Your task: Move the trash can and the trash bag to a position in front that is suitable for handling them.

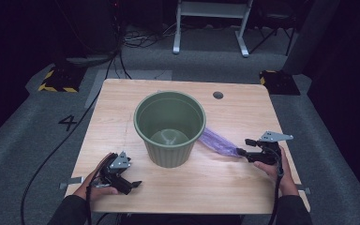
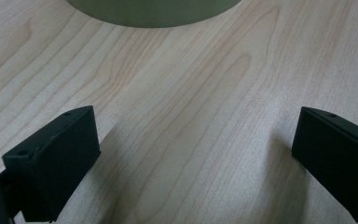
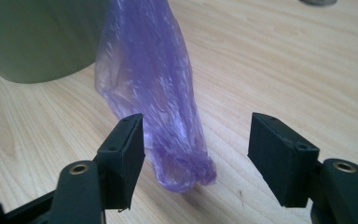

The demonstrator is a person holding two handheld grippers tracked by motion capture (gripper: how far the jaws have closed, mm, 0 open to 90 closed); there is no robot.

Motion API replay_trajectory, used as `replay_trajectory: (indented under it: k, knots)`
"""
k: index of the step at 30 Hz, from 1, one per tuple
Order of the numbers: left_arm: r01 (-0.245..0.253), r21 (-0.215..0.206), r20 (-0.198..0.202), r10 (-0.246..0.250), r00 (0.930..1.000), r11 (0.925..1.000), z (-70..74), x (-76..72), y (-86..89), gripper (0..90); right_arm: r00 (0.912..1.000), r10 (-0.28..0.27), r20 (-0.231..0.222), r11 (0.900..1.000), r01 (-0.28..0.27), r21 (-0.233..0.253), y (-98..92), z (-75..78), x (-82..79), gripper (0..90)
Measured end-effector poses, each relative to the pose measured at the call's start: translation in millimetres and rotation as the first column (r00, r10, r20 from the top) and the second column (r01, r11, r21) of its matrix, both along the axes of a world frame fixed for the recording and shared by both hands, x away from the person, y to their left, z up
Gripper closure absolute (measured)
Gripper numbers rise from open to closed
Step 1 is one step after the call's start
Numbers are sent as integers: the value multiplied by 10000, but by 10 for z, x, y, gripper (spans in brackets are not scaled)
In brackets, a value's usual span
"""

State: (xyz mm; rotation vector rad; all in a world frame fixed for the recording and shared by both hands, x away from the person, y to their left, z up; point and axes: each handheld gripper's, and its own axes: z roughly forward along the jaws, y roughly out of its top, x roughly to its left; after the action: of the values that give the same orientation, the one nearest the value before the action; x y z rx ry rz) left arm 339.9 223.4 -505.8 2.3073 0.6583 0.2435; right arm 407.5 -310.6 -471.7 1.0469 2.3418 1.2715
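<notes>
- On the table (image 1: 122,101), high view: one green ribbed bin (image 1: 169,127), upright, empty, near the table's centre. One purple plastic bag (image 1: 218,142), twisted into a rope, lying flat from the bin's right side outward. Right gripper (image 1: 244,149) sits at the bag's outer end; left gripper (image 1: 133,184) rests in front of the bin, to its left, well apart from the bag.
- Left gripper view: jaws spread wide over bare wood; the bin's base (image 2: 154,10) lies ahead, untouched.
- Right gripper view: jaws spread, straddling the bag's bunched tip (image 3: 177,158), which lies nearer one jaw; nothing pinched. The bin's wall (image 3: 32,42) stands just beside the bag's far end.
- Progress, as judged: bag not yet grasped, not opened, not fitted into the bin. The grasp looks imminent; lifting, spreading and lining remain.
</notes>
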Motion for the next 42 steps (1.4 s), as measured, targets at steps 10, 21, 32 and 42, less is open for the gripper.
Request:
replay_trajectory:
  k: [10,21,32,42]
  knots:
    - [-7,5,10,7,10000,10000,0,-1,0,5,9920,1108,-610,9927,-1135,-413,77,-163,11,835]
    - [-8,3,9,8,10000,10000,0,-1,-1,5,9744,2168,-595,9747,-2195,-429,249,-150,-183,885]
    - [-3,8,13,3,10000,10000,0,0,0,5,9425,3273,-673,9418,-3311,-580,555,-189,-427,884]
    - [-6,8,15,6,10000,10000,0,0,0,5,8967,4373,-687,8952,-4413,-619,892,-216,-702,882]
